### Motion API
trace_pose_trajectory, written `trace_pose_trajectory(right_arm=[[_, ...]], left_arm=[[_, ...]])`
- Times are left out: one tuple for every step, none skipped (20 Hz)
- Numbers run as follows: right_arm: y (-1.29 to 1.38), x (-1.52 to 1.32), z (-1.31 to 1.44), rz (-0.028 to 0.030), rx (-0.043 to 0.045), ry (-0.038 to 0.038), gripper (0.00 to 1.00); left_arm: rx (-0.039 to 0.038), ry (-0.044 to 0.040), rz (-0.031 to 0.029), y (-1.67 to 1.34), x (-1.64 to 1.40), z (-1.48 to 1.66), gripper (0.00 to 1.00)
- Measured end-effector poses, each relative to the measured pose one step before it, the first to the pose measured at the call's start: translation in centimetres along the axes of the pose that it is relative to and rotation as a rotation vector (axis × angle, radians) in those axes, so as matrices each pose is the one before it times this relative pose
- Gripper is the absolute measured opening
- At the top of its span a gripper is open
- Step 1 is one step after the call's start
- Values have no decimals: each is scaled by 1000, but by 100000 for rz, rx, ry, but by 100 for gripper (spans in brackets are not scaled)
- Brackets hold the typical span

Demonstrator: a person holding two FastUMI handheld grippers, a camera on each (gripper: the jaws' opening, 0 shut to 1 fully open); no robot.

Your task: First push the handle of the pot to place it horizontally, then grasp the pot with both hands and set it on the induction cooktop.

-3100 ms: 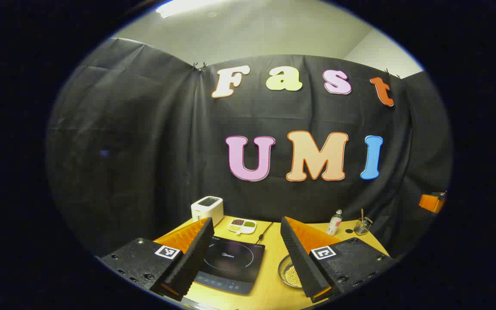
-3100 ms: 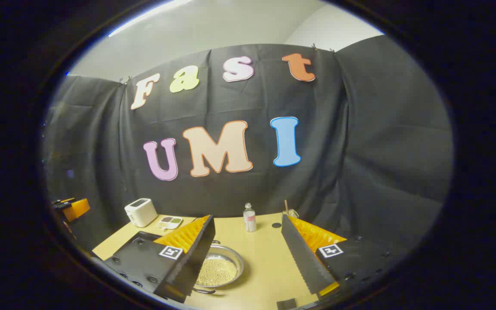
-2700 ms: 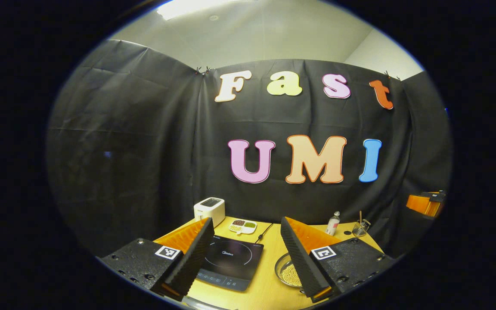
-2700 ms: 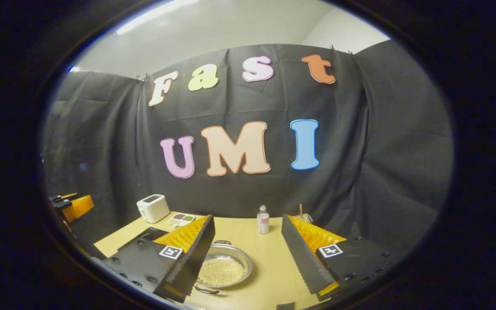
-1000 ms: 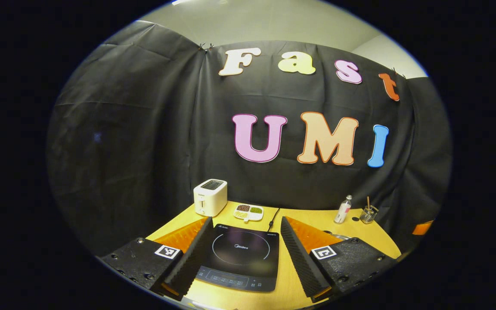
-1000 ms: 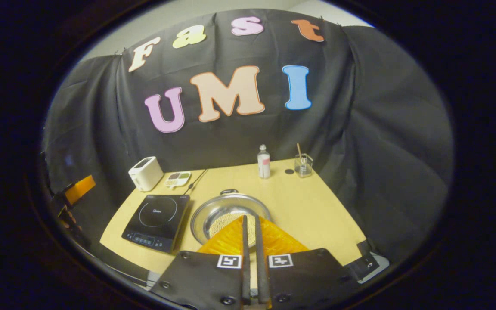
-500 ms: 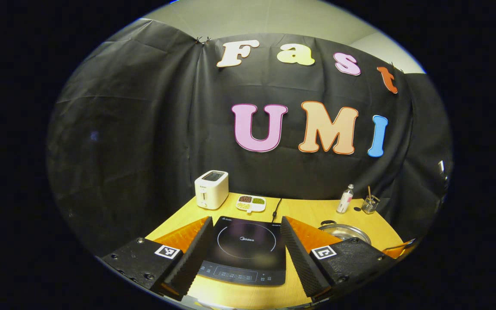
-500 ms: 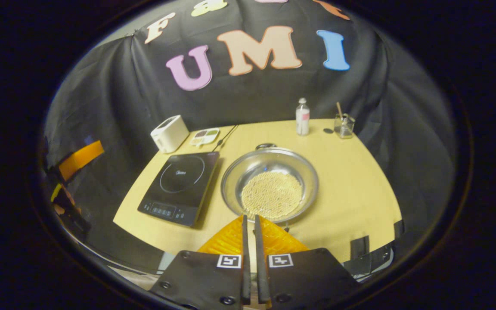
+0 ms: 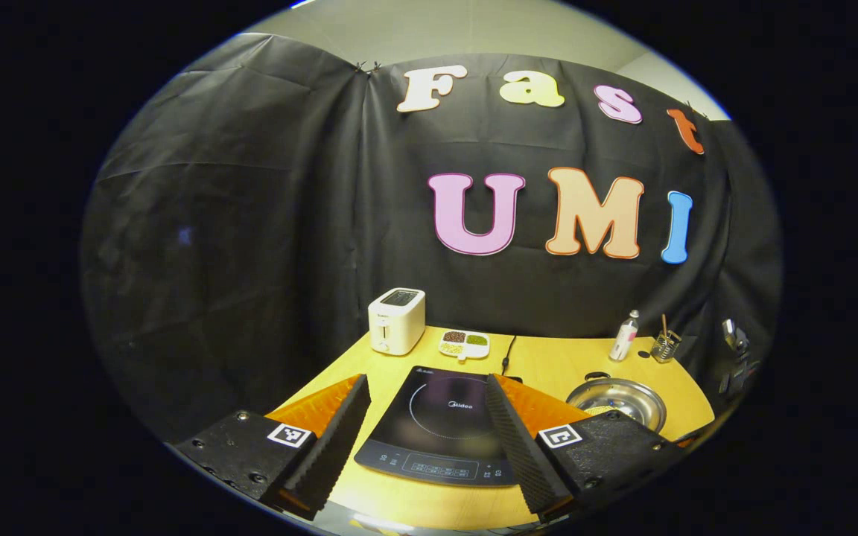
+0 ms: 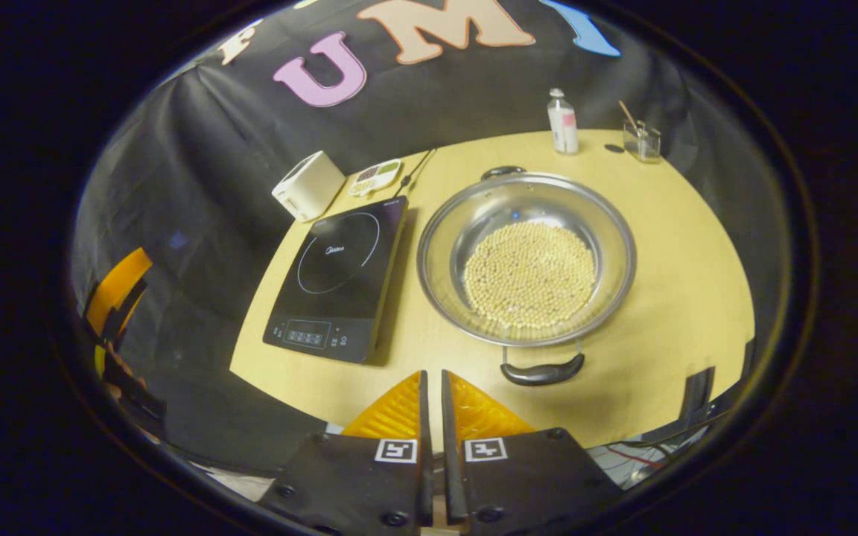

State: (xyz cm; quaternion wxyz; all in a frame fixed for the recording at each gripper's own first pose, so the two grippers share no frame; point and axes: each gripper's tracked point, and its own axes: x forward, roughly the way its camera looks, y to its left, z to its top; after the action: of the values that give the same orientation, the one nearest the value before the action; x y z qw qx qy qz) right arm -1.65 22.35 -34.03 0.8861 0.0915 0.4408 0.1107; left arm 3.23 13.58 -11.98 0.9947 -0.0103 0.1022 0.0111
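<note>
A round steel pot (image 10: 526, 257) with pale beans in it sits on the yellow table (image 10: 682, 260). Its near black handle (image 10: 542, 371) faces me and its far handle (image 10: 502, 171) points to the wall. The black induction cooktop (image 10: 339, 277) lies just left of the pot. My right gripper (image 10: 433, 376) is shut, empty, above the table's front edge, a little left of the near handle. In the left gripper view my left gripper (image 9: 426, 383) is open above the cooktop (image 9: 444, 424), with the pot (image 9: 617, 398) at its right.
At the back of the table stand a white toaster (image 10: 308, 186), a small divided dish (image 10: 374, 176), a plastic bottle (image 10: 561, 112) and a glass with a stick (image 10: 640, 138). A cord (image 10: 418, 167) runs from the cooktop to the wall.
My right gripper shut, then rose and tilted down, so the pot and cooktop now lie below it. My left gripper drifted left and stayed open.
</note>
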Motion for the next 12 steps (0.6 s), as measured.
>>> trace_pose_trajectory(right_arm=[[-66,647,-340,643,2039,1806,9],[-208,623,-329,516,2298,1481,9],[-189,732,-168,517,2668,1310,9],[-355,679,-317,-338,2608,1294,9],[-525,550,-189,-1084,2471,1214,9],[-591,479,-149,-1458,1737,843,9],[-671,407,35,-2124,1012,330,9],[-496,236,52,-1779,505,-520,9],[-449,219,287,-1529,366,-926,9],[-391,160,159,-1299,169,-1029,9],[-327,81,198,-1390,106,-626,0],[-416,141,96,-1436,-142,-426,10]], left_arm=[[-585,375,-39,-26,-48,-108,95],[-199,320,-145,68,-24,-225,95],[309,166,-118,-7,-9,-7,95],[673,183,29,98,-41,-75,91],[776,-70,-137,37,-22,-20,95],[547,-360,-509,-7,-117,-26,95],[206,-182,-565,-115,38,37,95],[-133,527,-468,-1,-27,-269,93],[-565,832,-780,-74,30,-221,91],[-674,1059,-986,-228,-2,-446,92],[-547,996,-640,-41,98,-300,95],[-367,890,-395,56,114,-351,99]])
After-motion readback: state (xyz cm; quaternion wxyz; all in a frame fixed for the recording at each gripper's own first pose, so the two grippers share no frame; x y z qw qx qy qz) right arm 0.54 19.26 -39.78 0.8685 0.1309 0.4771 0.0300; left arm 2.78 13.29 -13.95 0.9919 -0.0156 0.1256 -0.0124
